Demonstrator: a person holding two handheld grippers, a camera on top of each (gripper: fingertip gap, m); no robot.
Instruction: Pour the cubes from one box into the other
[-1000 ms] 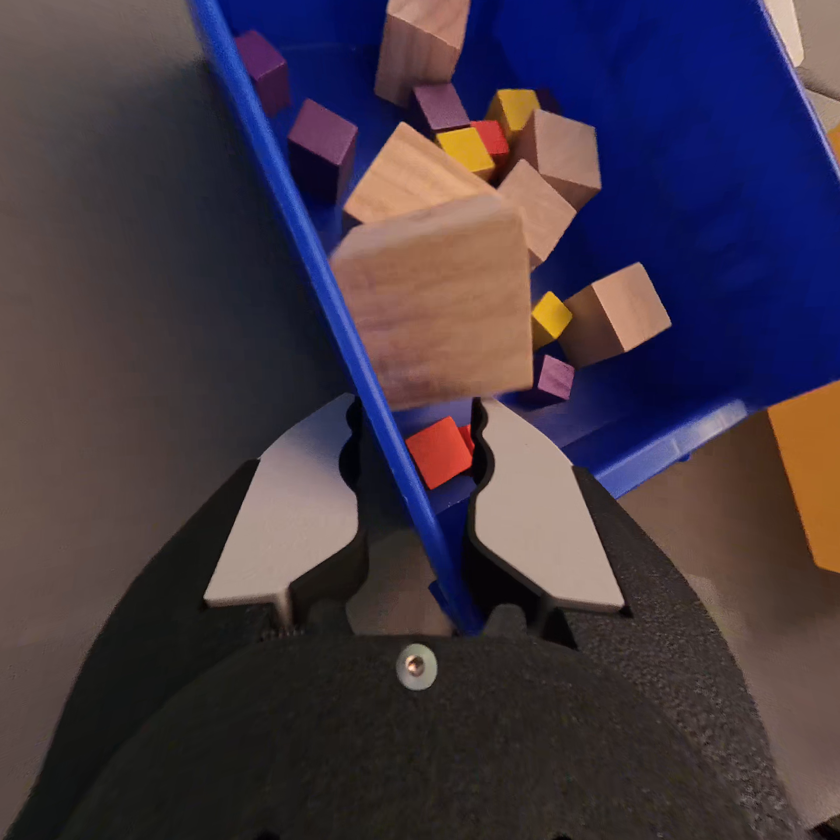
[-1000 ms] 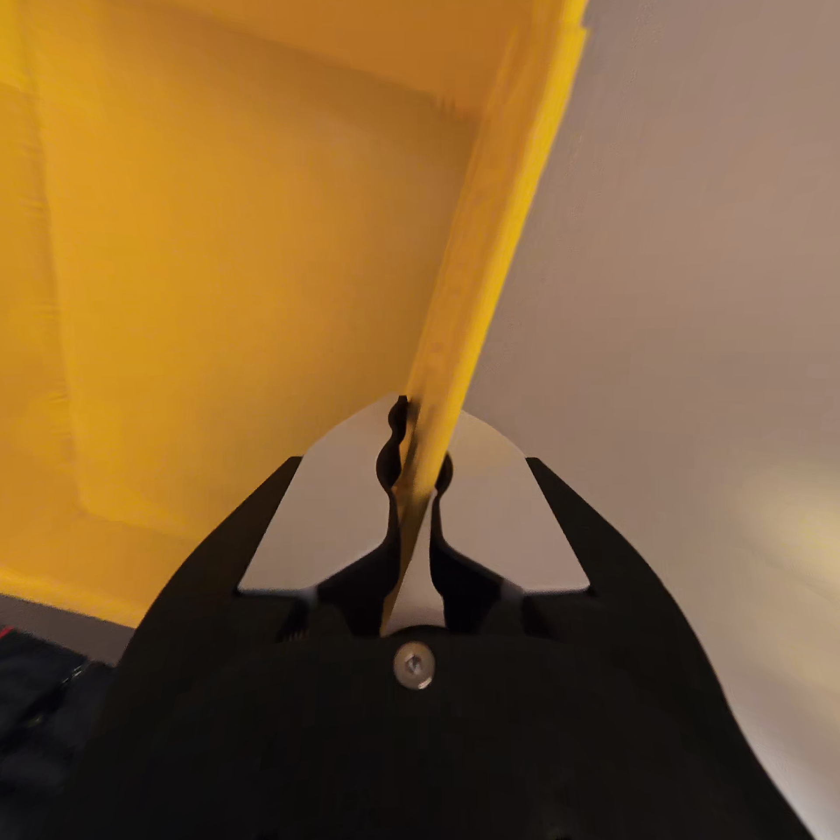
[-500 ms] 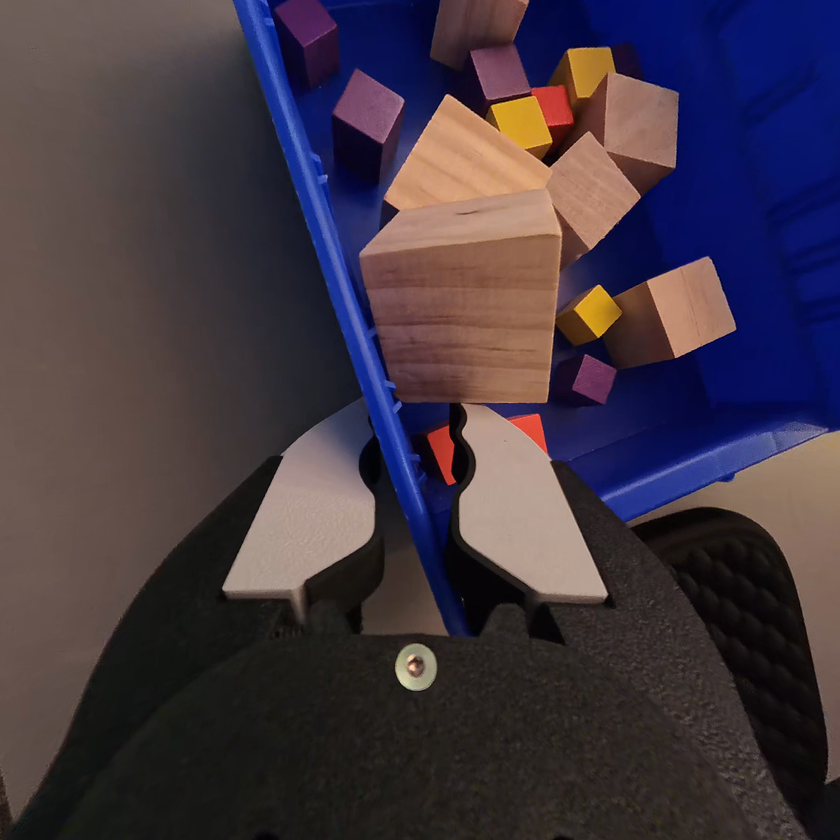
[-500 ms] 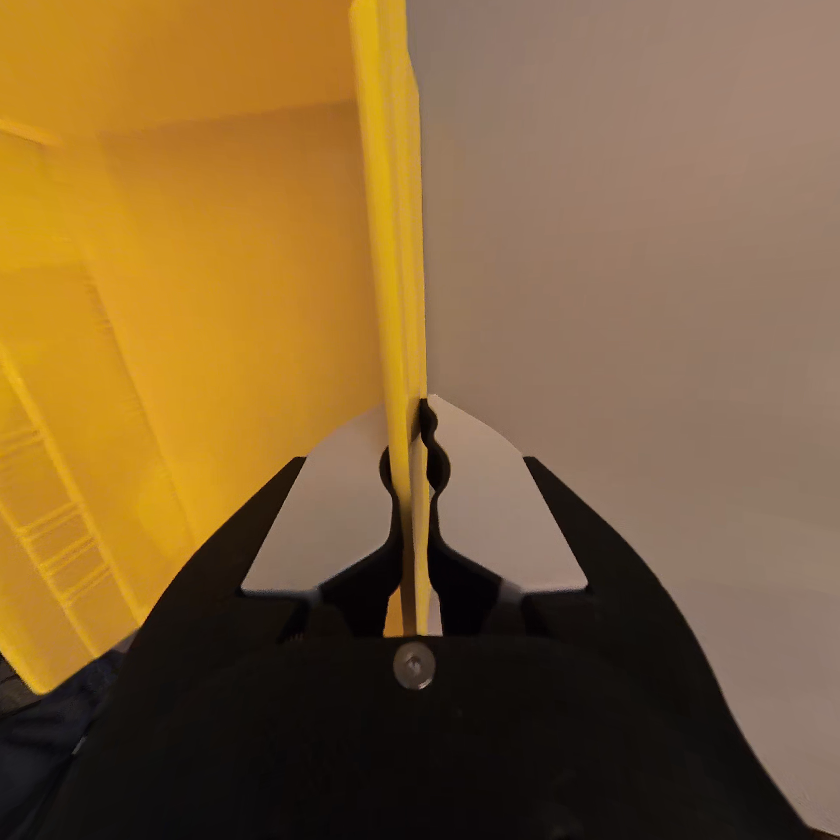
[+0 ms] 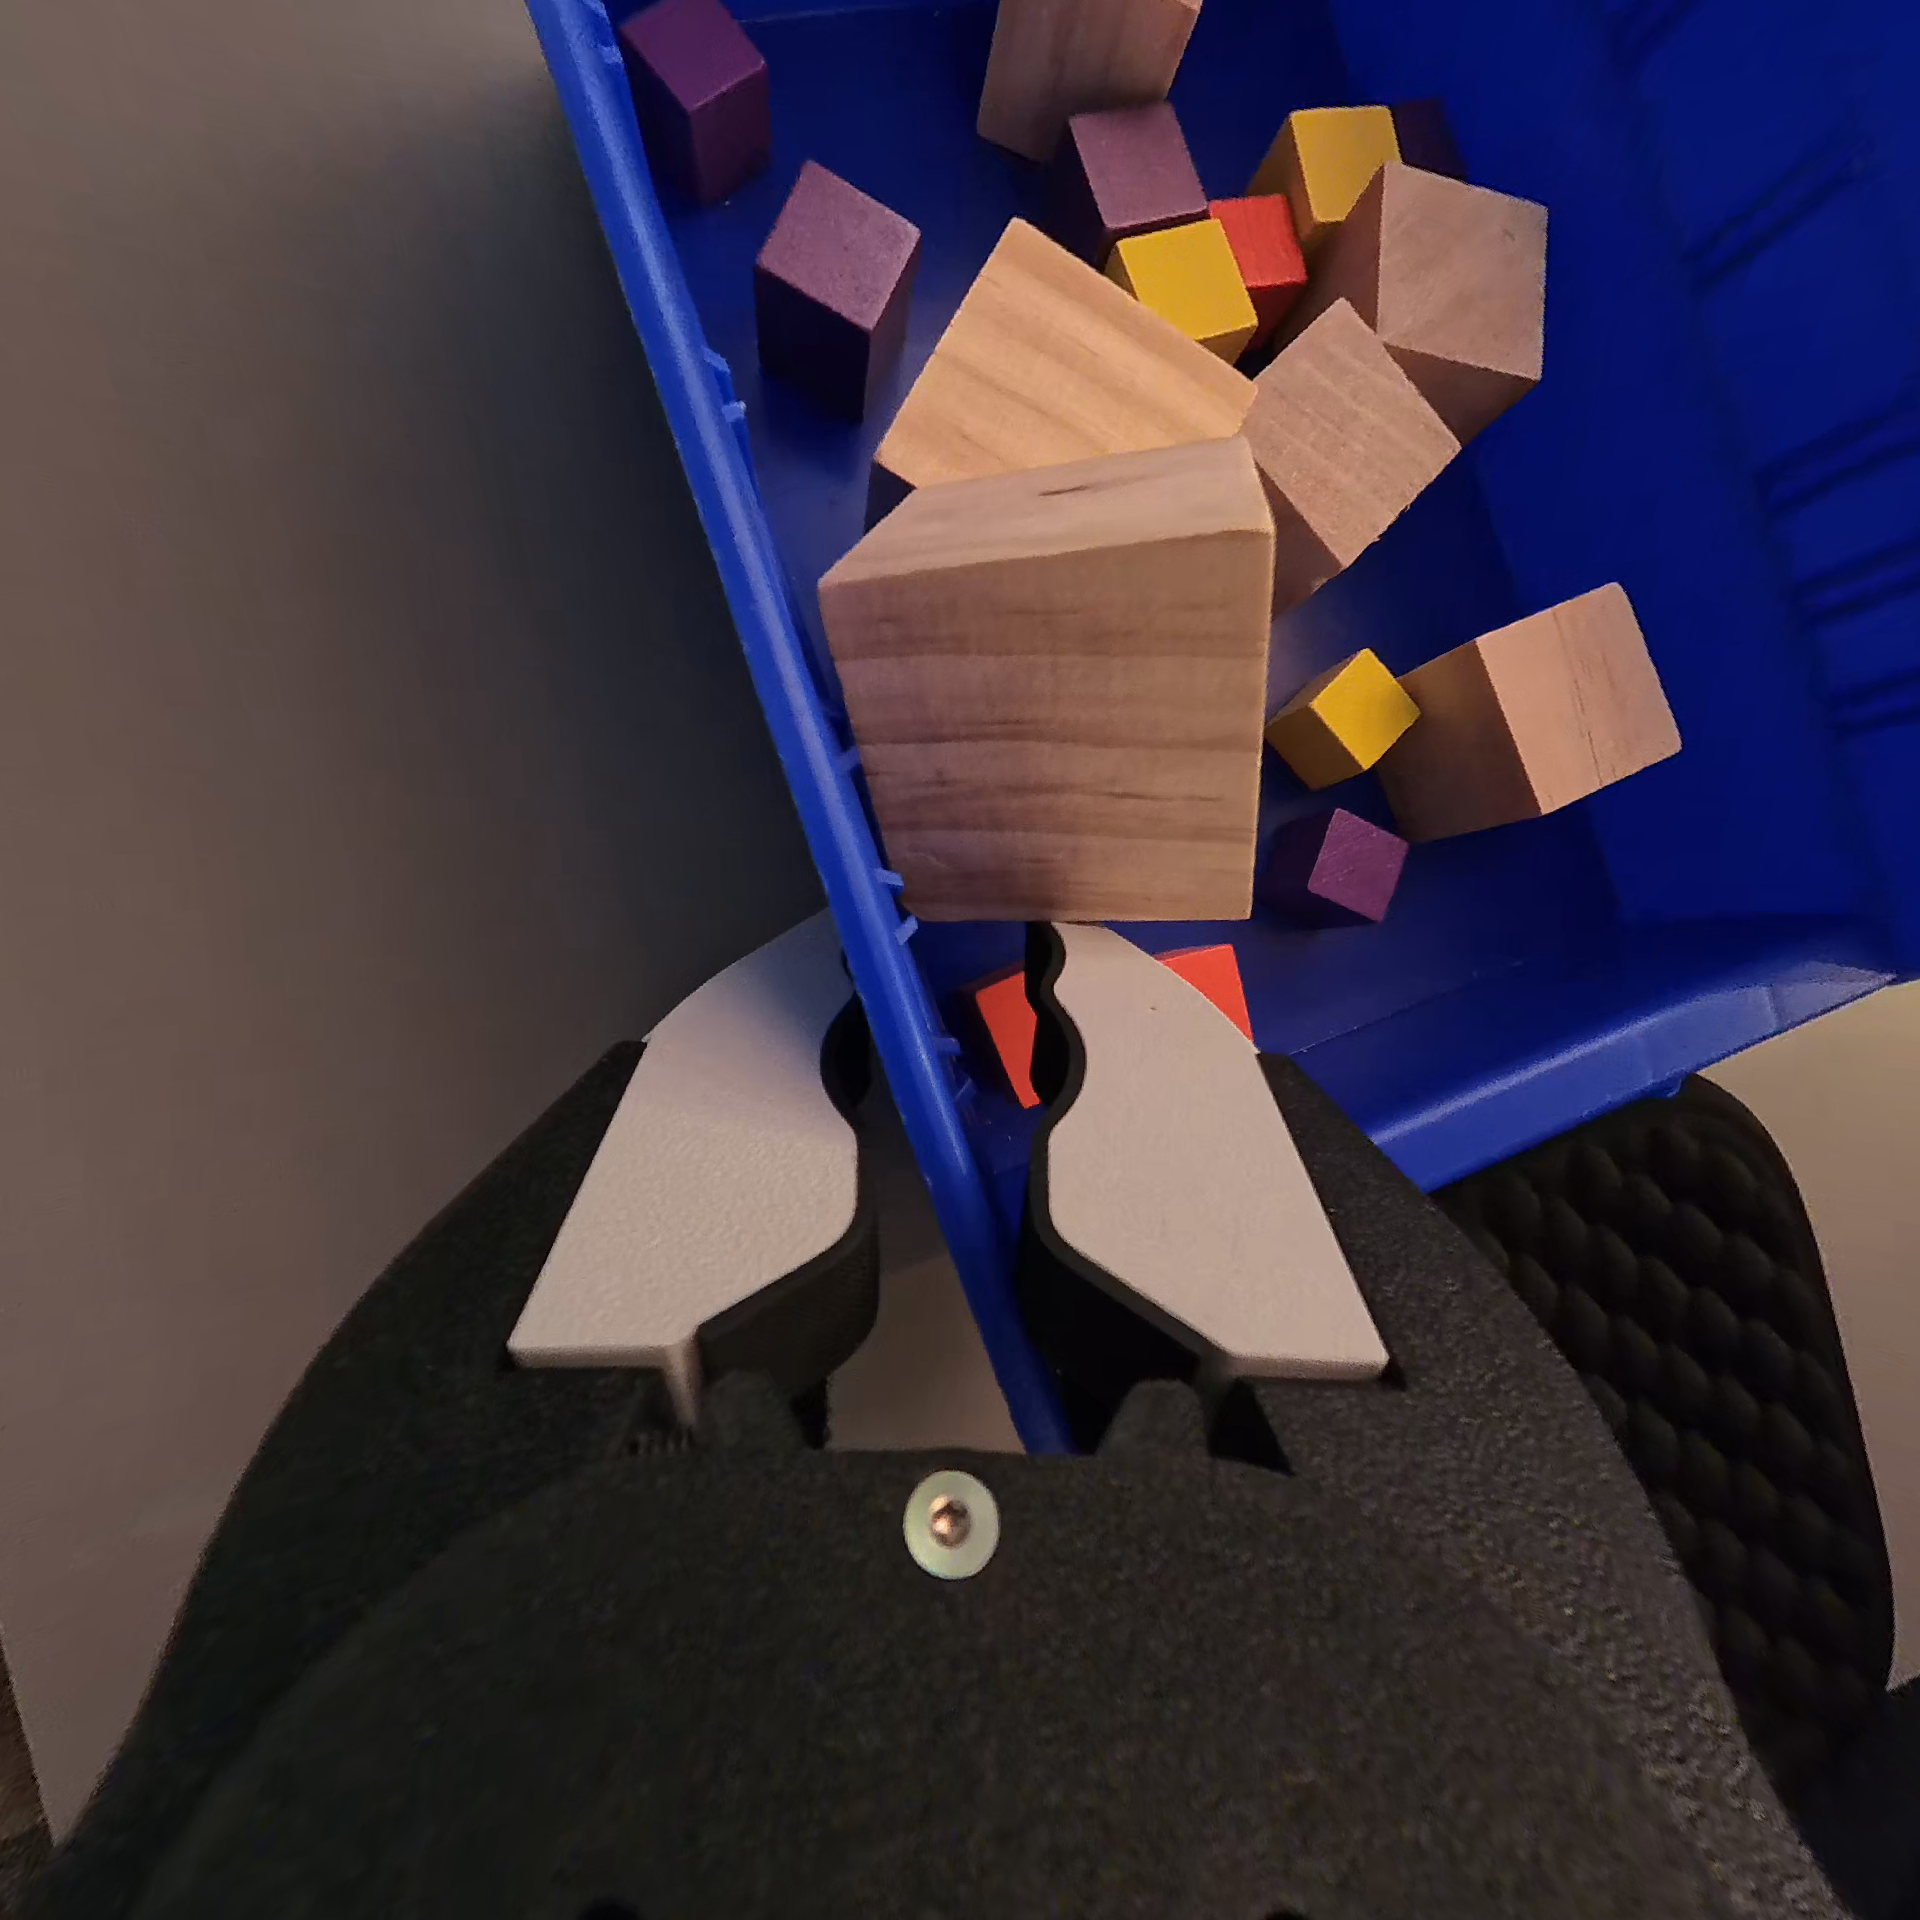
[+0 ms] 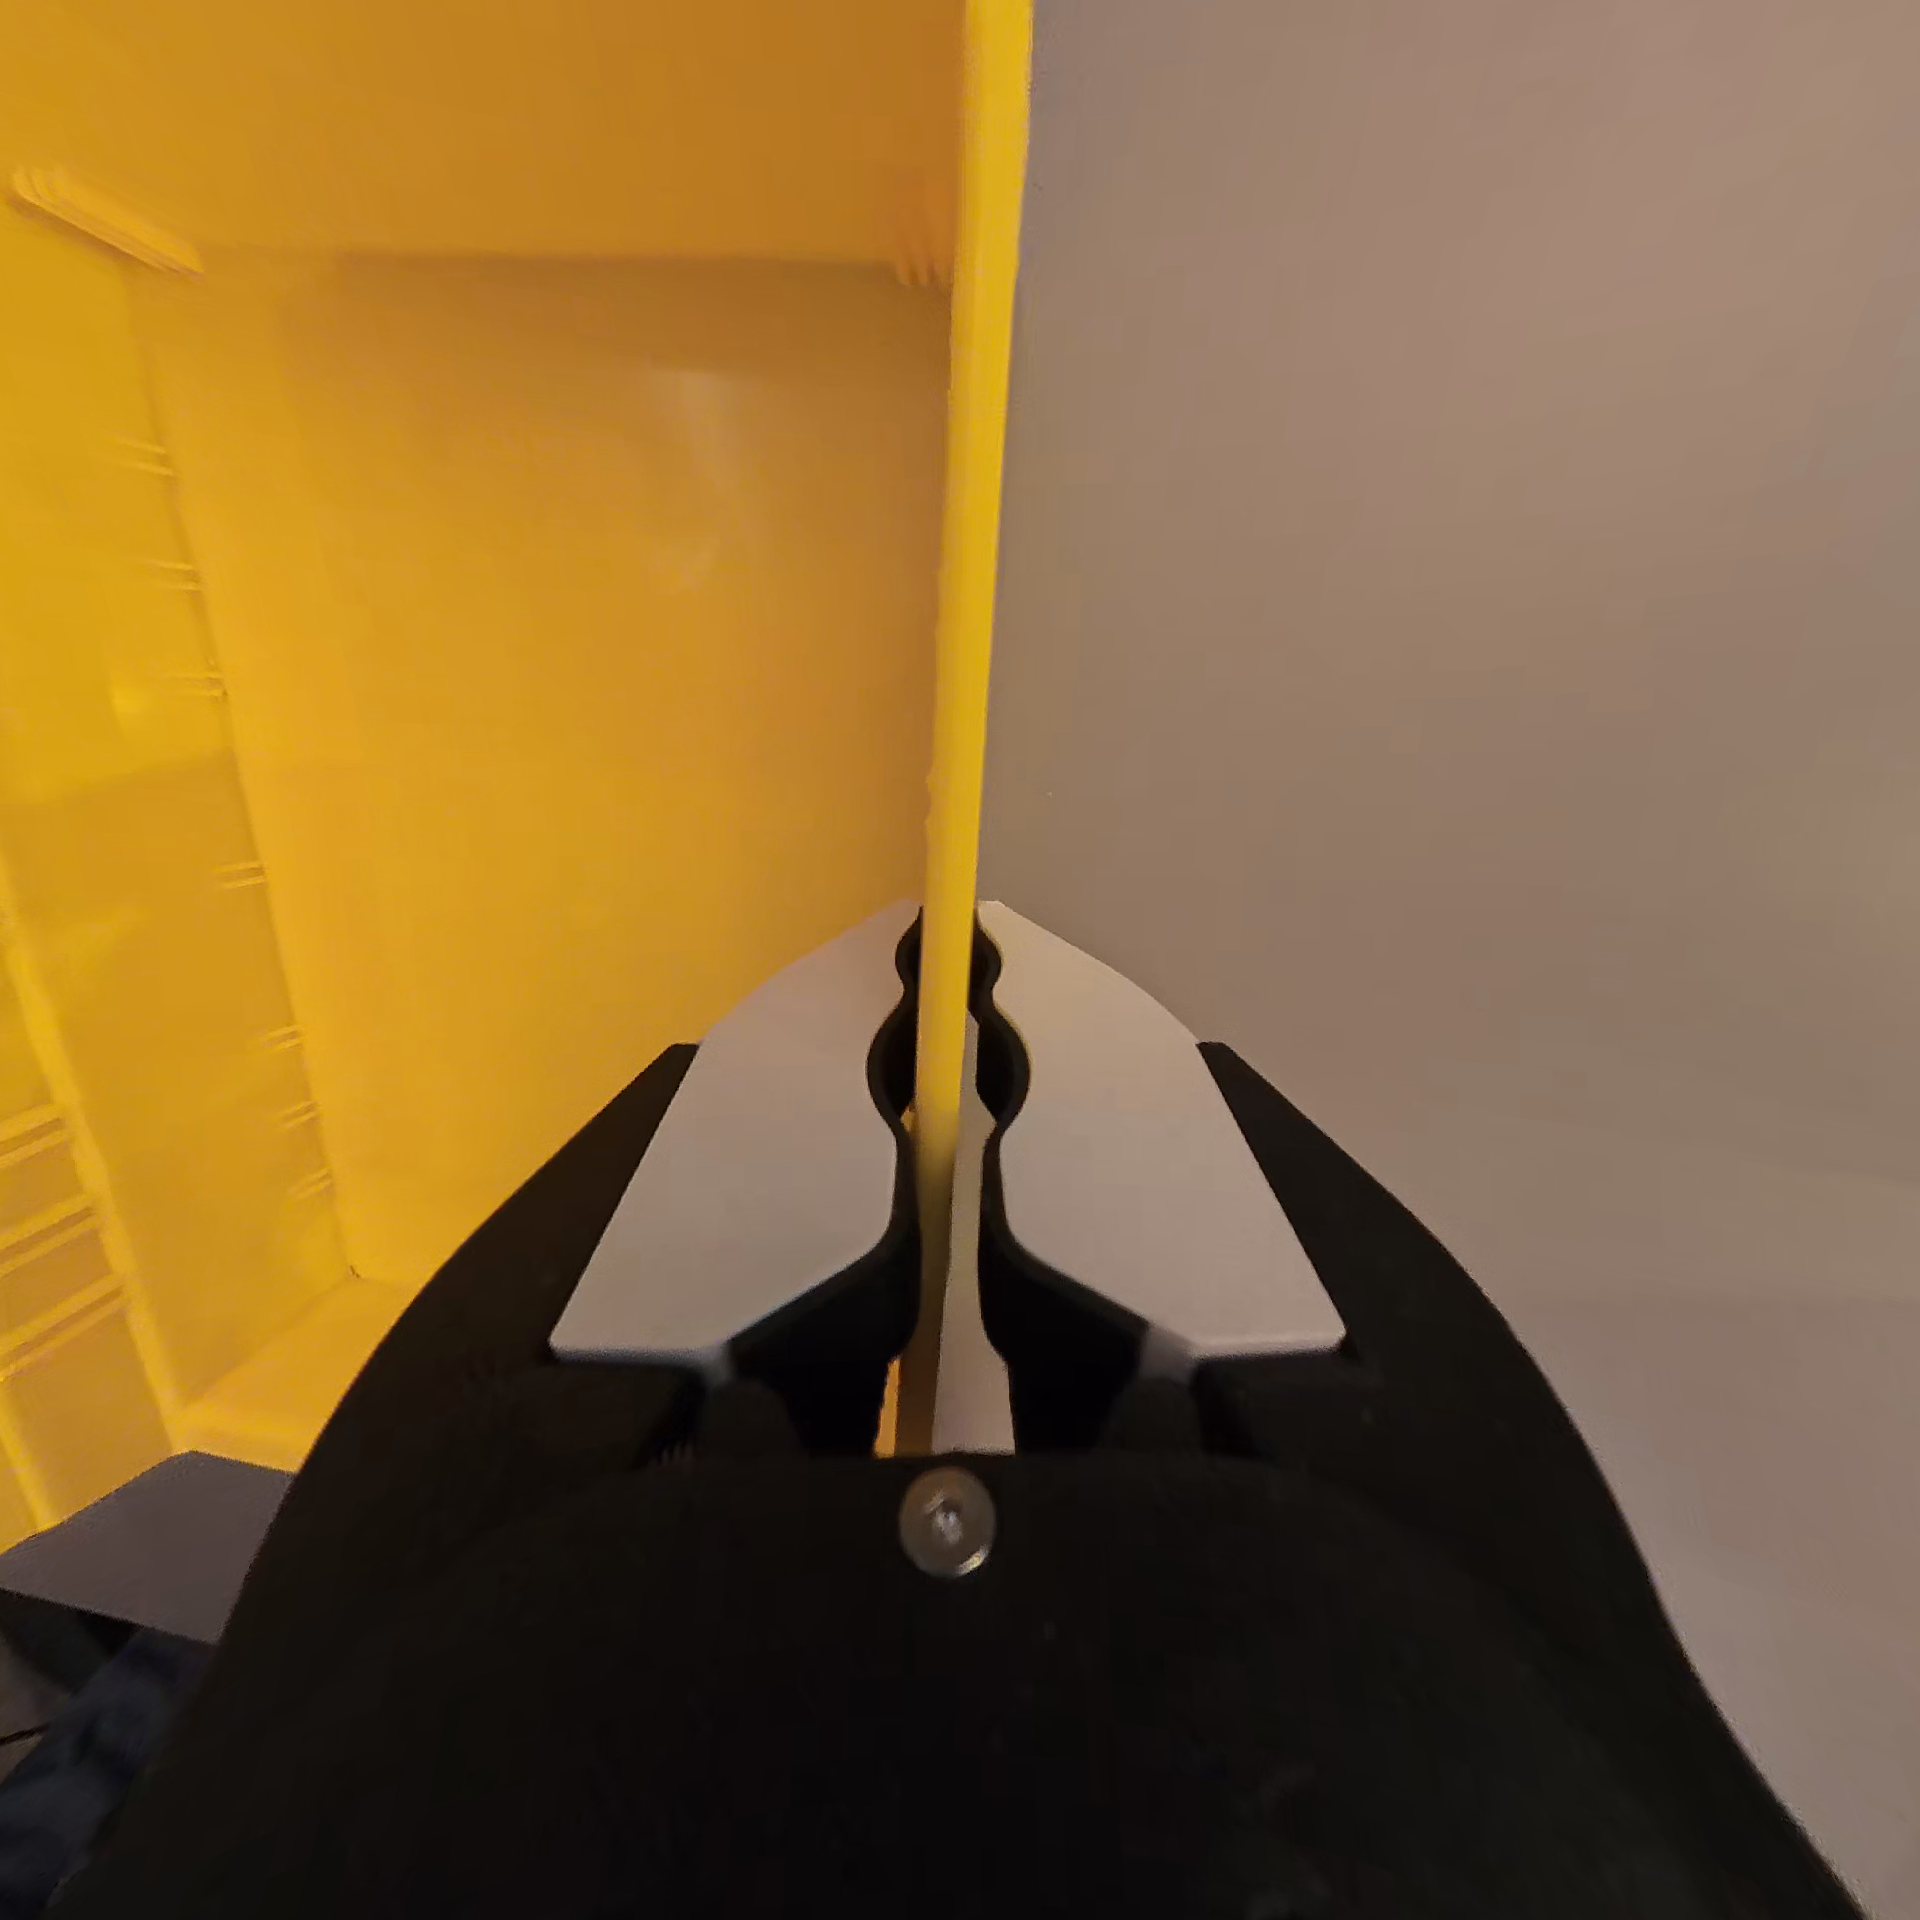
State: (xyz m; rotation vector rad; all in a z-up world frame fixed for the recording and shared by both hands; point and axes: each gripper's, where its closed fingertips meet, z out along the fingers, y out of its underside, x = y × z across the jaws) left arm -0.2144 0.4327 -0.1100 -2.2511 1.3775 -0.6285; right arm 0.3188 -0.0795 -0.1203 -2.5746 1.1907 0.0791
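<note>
The blue box (image 5: 1714,416) fills the upper right of the left wrist view. It holds several cubes: a large wooden cube (image 5: 1049,707) against its left wall, smaller wooden ones, purple cubes (image 5: 831,281), yellow cubes (image 5: 1184,281) and a red cube (image 5: 1003,1029) by my fingertip. My left gripper (image 5: 935,945) straddles the blue box's left wall and is shut on it. My right gripper (image 6: 948,909) is shut on the right wall of the yellow box (image 6: 520,623). The yellow box's visible inside holds no cubes.
A plain grey surface (image 5: 312,623) lies left of the blue box and also shows right of the yellow box in the right wrist view (image 6: 1455,623). A black textured object (image 5: 1662,1351) sits under the blue box's near corner. Dark items (image 6: 104,1558) lie below the yellow box.
The yellow box has swung from tilted to straight along my right fingers and has left the left wrist view. The large wooden cube has settled against the blue wall. The other cubes barely shifted.
</note>
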